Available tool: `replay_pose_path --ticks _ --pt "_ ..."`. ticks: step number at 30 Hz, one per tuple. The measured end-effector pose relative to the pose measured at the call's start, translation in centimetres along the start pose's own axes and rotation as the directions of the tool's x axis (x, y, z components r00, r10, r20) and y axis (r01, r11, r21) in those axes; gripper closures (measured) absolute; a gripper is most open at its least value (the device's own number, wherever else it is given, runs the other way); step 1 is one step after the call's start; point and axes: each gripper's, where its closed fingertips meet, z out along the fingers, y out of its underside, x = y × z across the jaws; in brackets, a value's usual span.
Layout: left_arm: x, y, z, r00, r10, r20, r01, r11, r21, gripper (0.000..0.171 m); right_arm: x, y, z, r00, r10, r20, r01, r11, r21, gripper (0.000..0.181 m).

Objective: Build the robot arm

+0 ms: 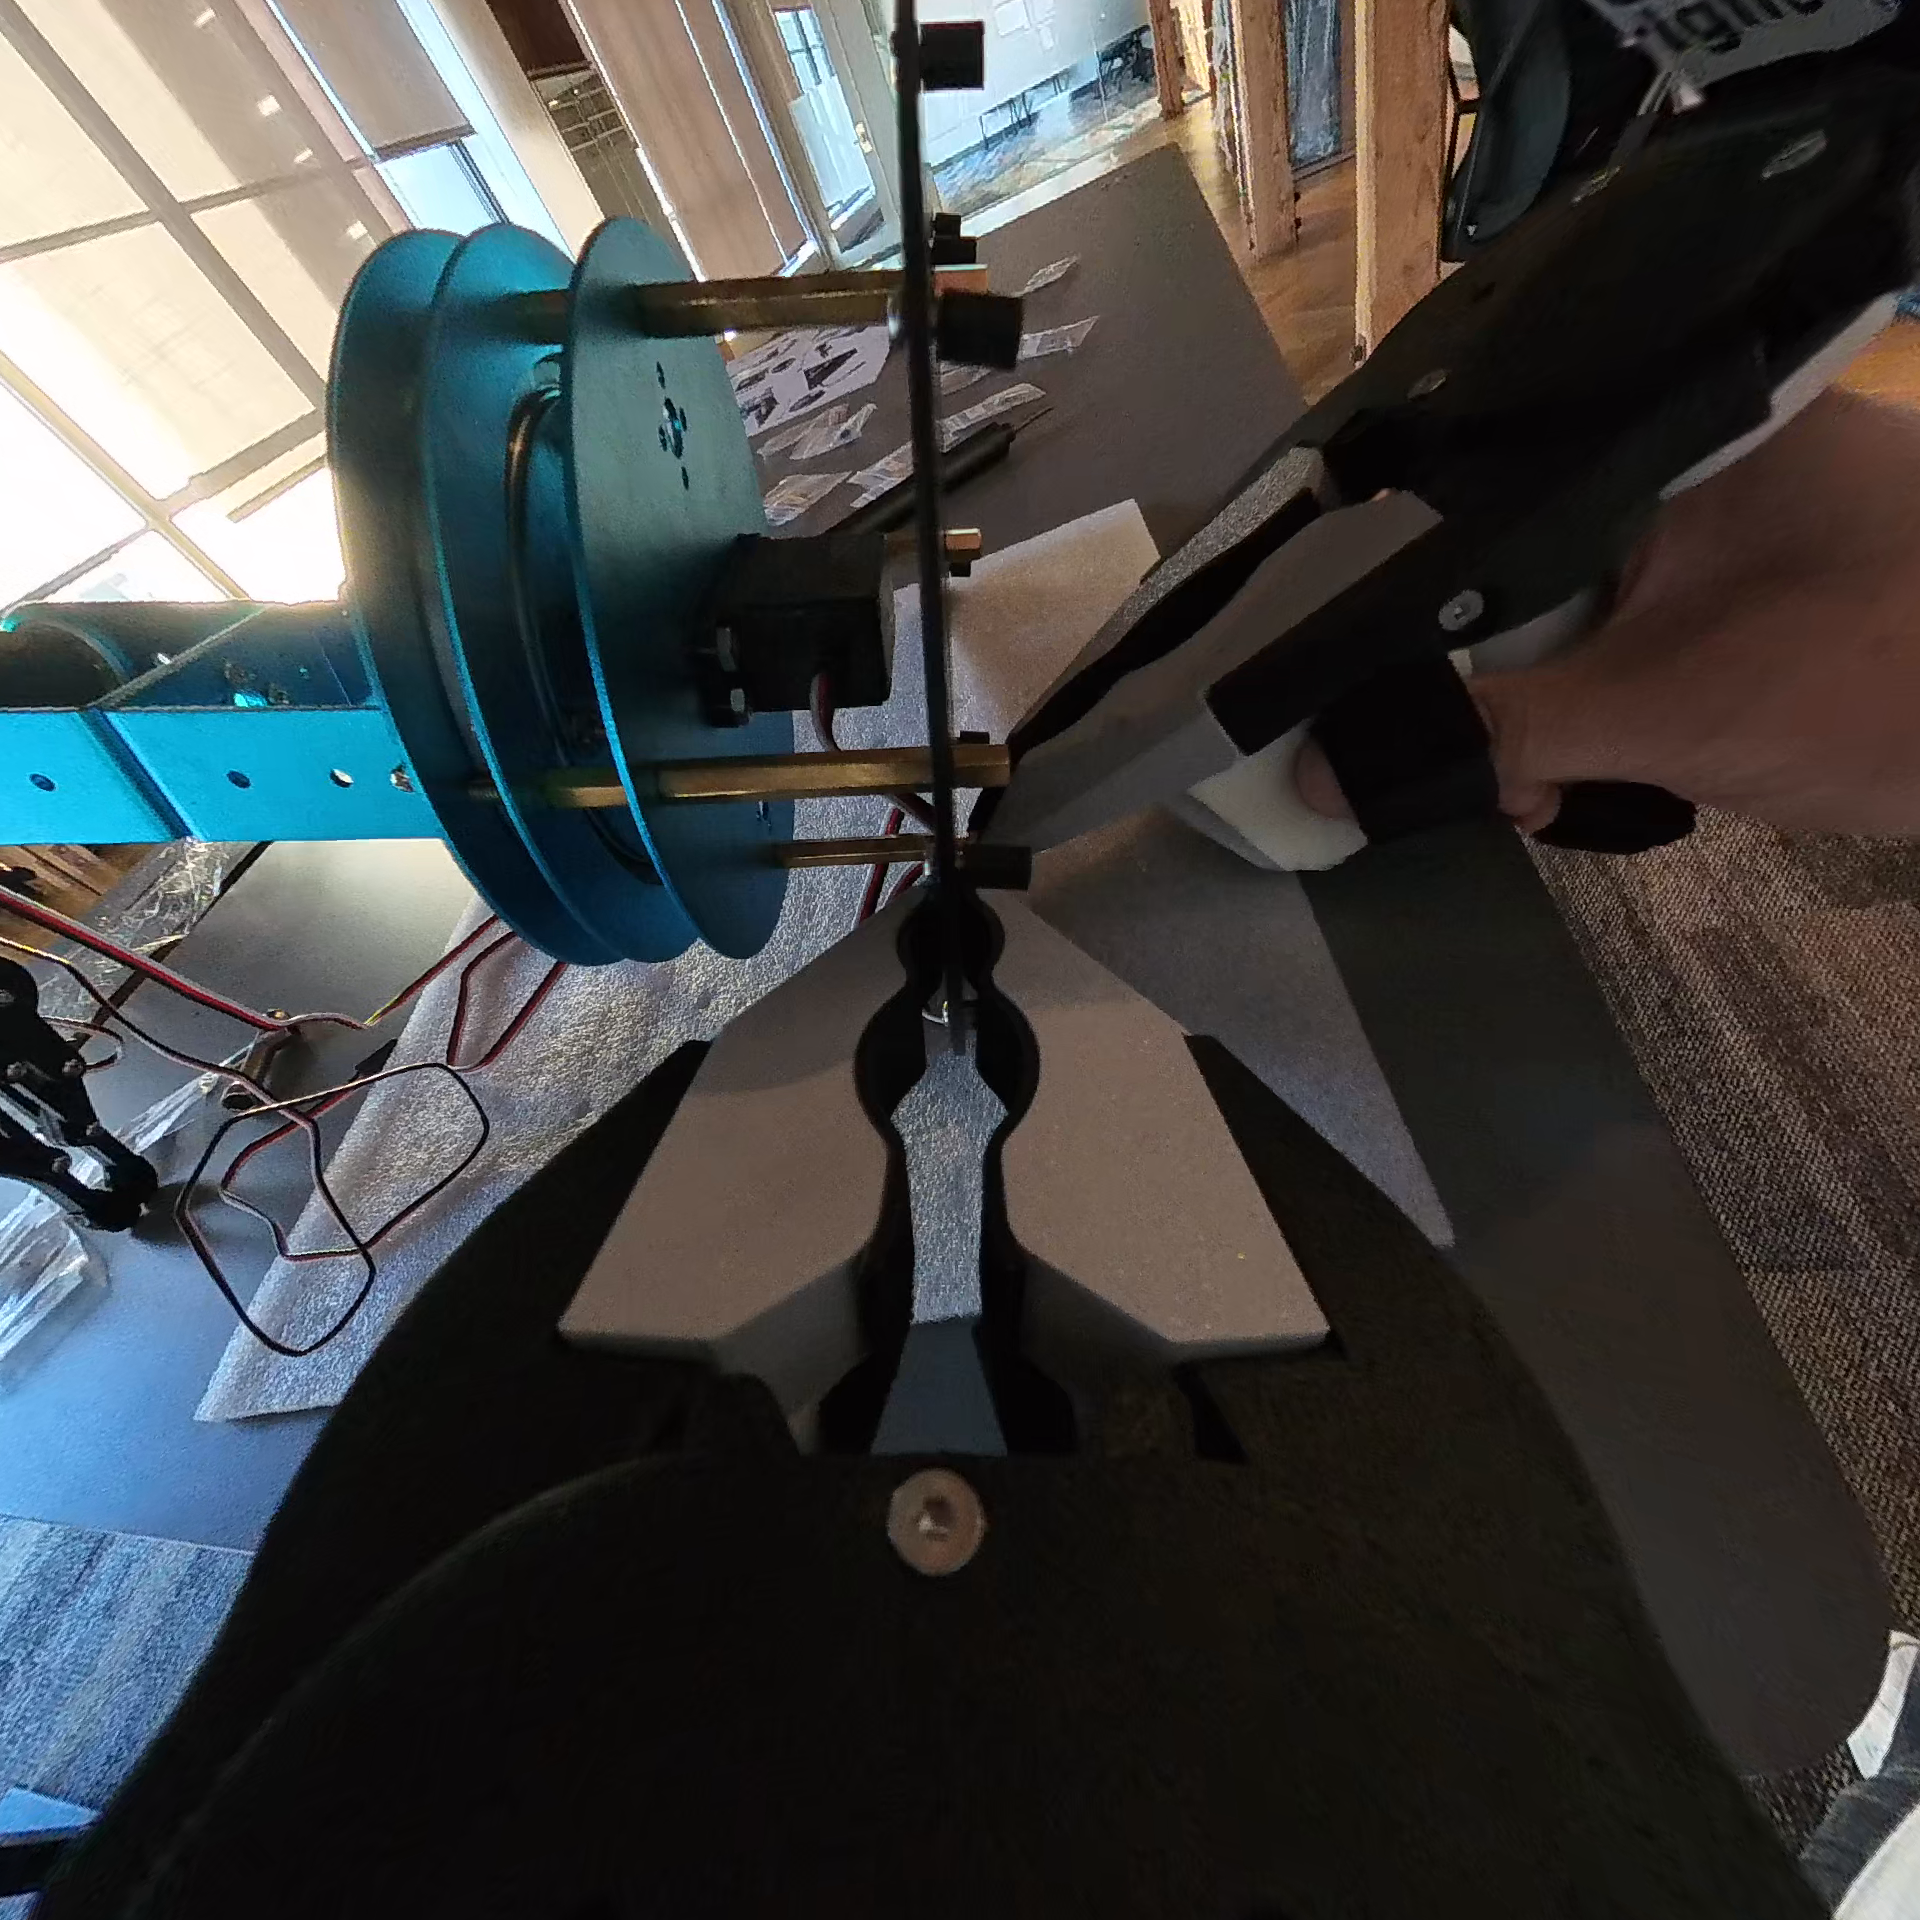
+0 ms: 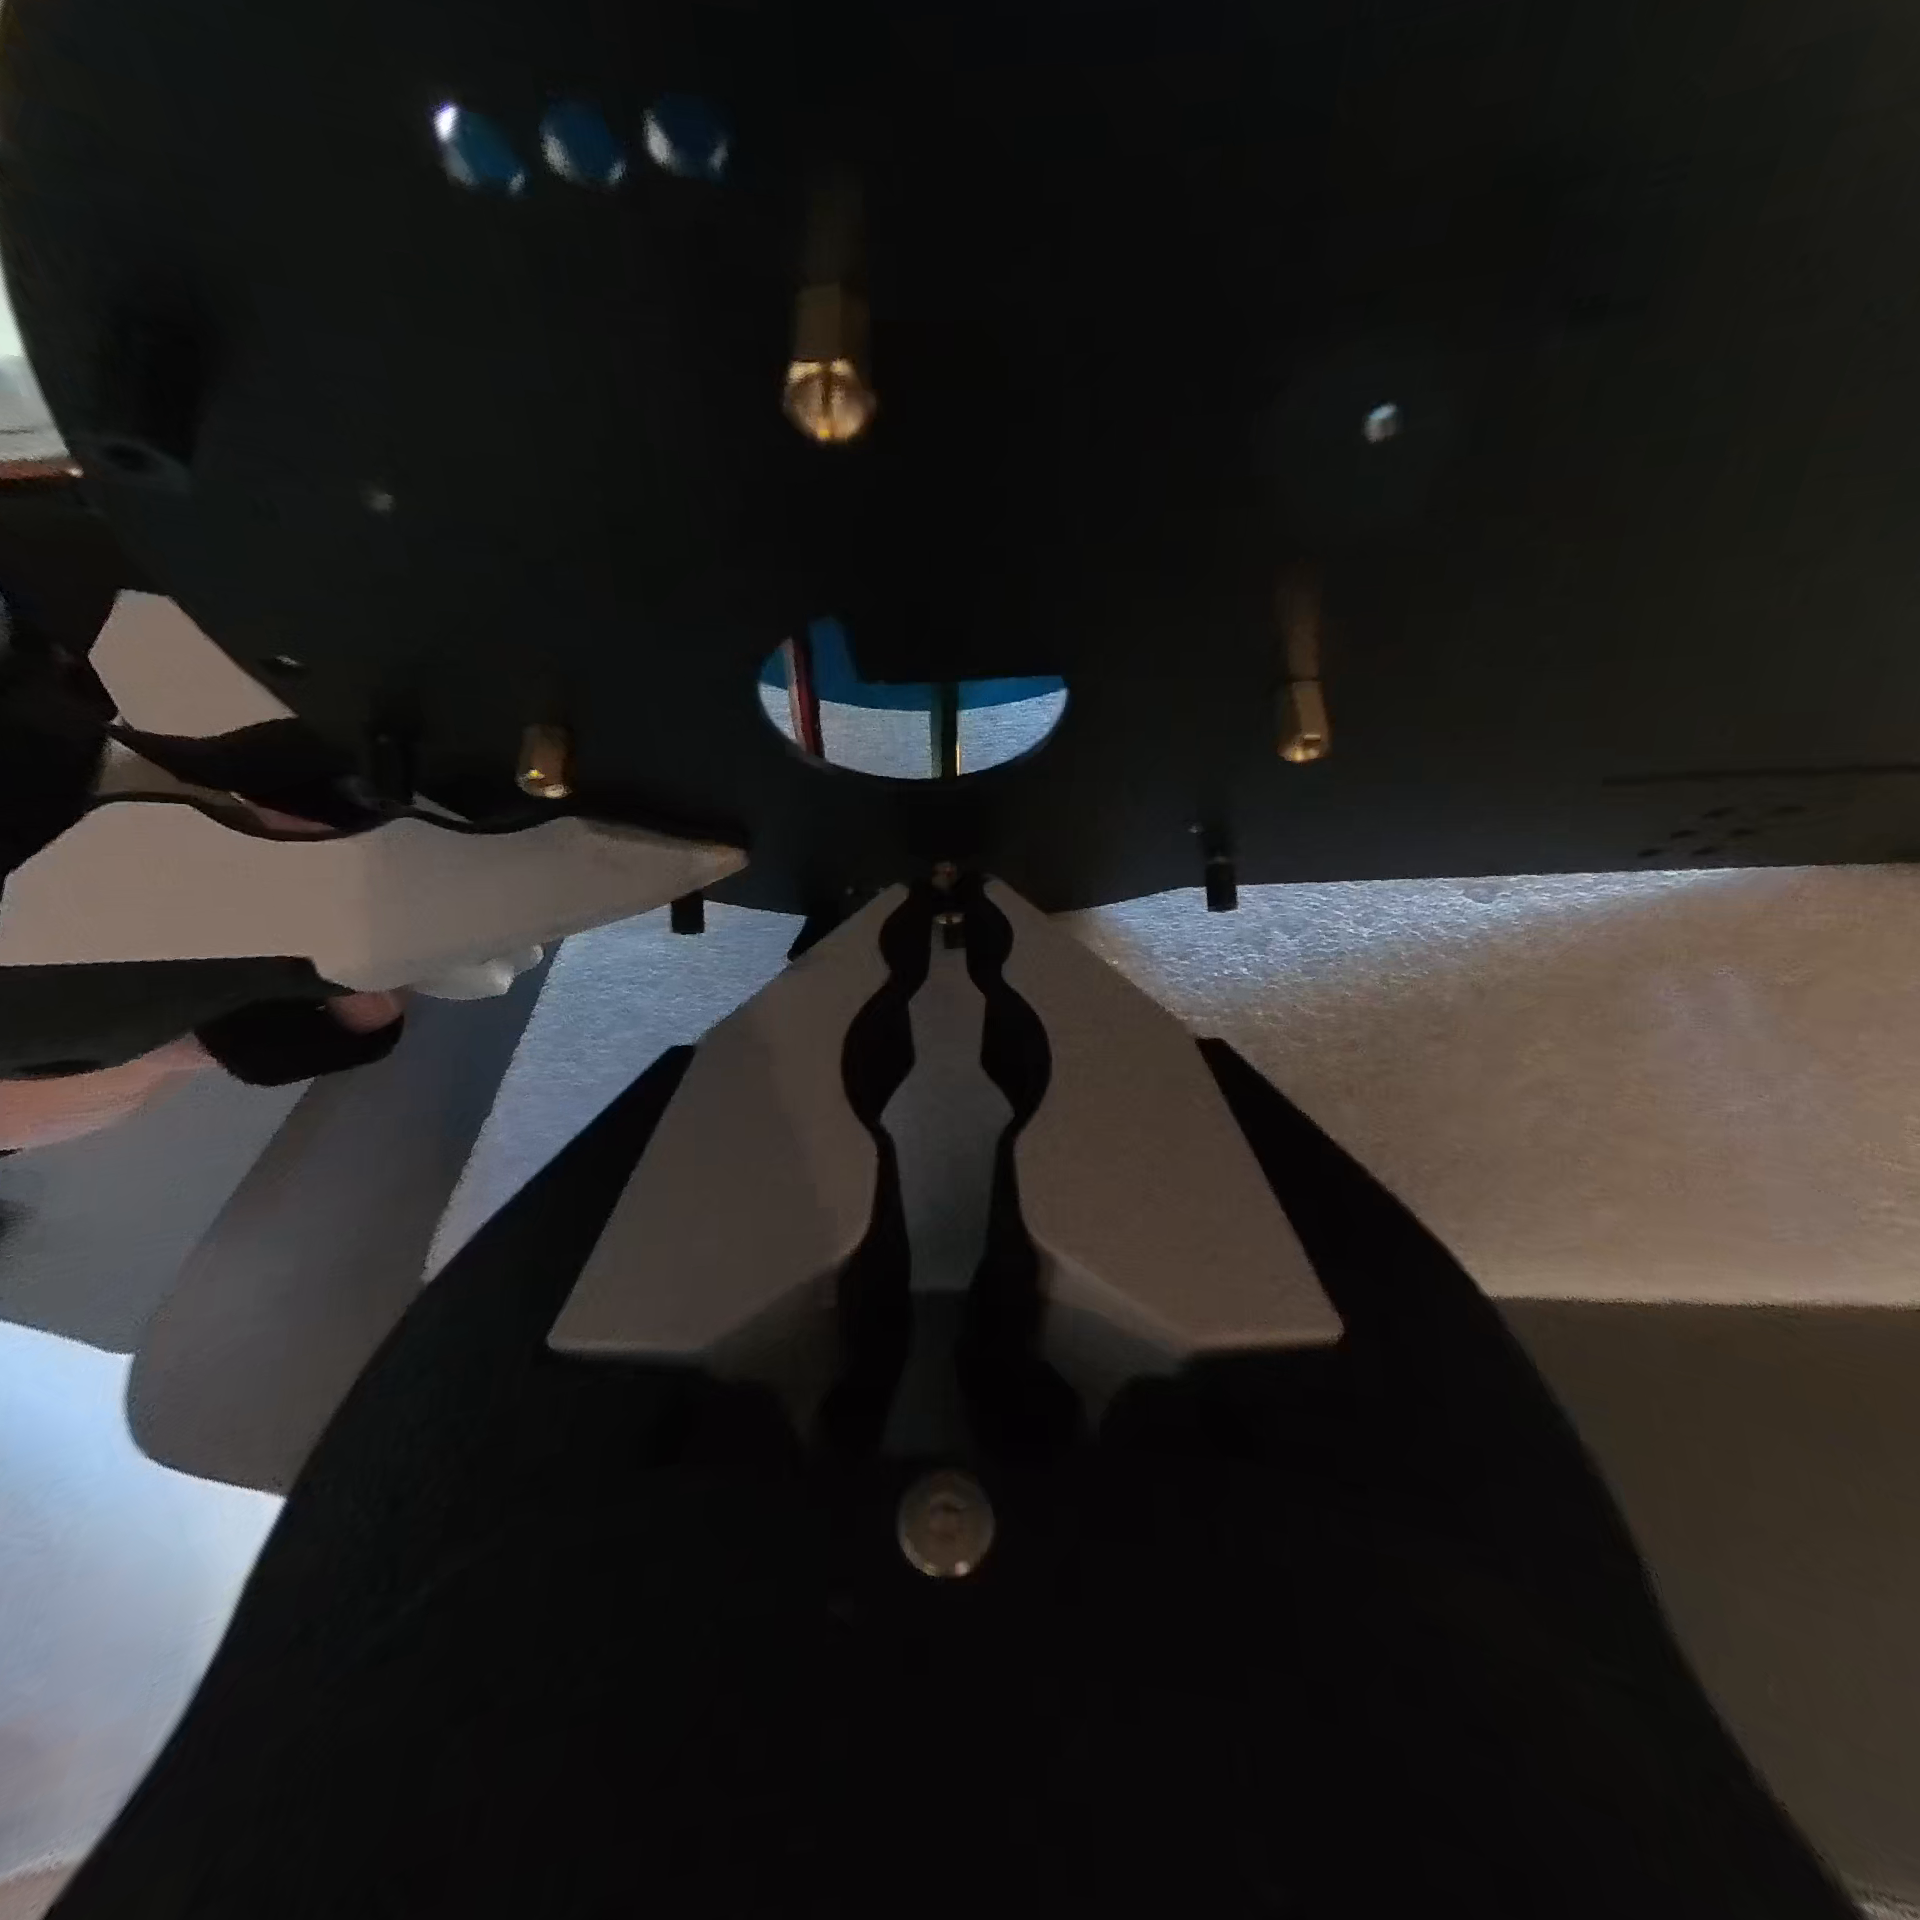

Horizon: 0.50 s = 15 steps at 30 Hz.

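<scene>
— Gripping what, the left gripper (image 1: 951, 914)?

— Its fingers are clamped on the bottom edge of the thin black plate (image 1: 920, 436), which brass standoffs (image 1: 831, 774) join to blue discs (image 1: 540, 623).

— The right gripper (image 2: 943, 891)?

— Pinched on a small screw at that plate's lower edge, over white foam sheet (image 2: 1455, 1039) on the dark tabletop (image 1: 1143, 270).

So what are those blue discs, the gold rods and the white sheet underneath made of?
Blue discs: probably anodised aluminium, going by the even satin sheen. Gold rods: likely brass, yellow and hex-sided. White sheet: looks like packing foam, with a soft pebbled surface.
</scene>
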Motion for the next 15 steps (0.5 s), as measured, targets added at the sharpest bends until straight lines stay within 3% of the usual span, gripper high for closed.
replay_pose_path --ticks 4,15 --pt "0.01 0.0 -0.01 1.0 -0.001 -0.001 0.001 1.0 0.0 0.171 0.01 -0.02 -0.02 0.997 -0.062 -0.037 0.062 0.998 0.005 0.176" --pt "0.02 0.0 -0.01 1.0 0.001 -0.001 -0.001 1.0 -0.001 0.171 0.08 -0.08 -0.11 0.996 -0.068 -0.053 0.069 0.997 0.022 0.176"
